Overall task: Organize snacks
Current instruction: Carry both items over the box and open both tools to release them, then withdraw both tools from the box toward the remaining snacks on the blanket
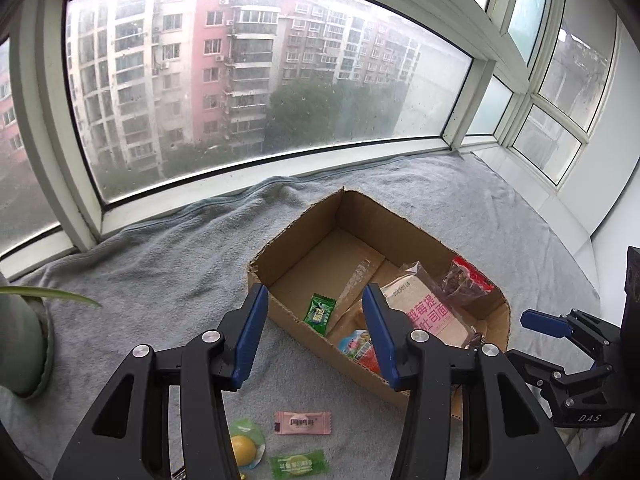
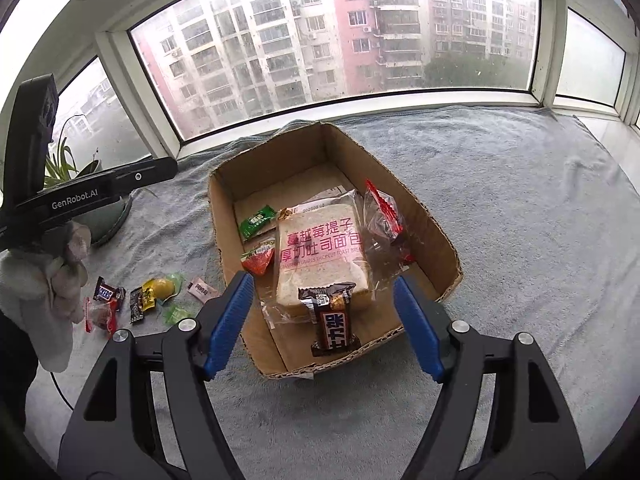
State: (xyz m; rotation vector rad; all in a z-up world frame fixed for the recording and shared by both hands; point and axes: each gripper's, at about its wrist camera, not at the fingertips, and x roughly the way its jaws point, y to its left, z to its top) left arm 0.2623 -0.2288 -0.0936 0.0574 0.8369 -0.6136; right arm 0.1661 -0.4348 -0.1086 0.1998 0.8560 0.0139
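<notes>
An open cardboard box (image 2: 420,216) sits on the grey blanket. Inside it lie a toast bread pack (image 2: 320,248), a green candy (image 2: 257,222), a red triangular snack (image 2: 260,260), a clear red-edged bag (image 2: 382,216) and a brown chocolate bar (image 2: 332,320) leaning on the near wall. My right gripper (image 2: 322,282) hovers open above that bar, holding nothing. My left gripper (image 1: 315,296) is open and empty above the box's near left wall (image 1: 288,320). Loose on the blanket below it lie a pink candy (image 1: 303,423), a yellow jelly cup (image 1: 244,446) and a green candy (image 1: 299,465).
More wrapped sweets, among them a Snickers (image 2: 106,292), lie left of the box beside a gloved hand (image 2: 44,280). A potted plant (image 2: 104,216) stands at the far left. The window frame (image 2: 360,100) runs close behind the box. Bare blanket (image 2: 520,240) stretches to the right.
</notes>
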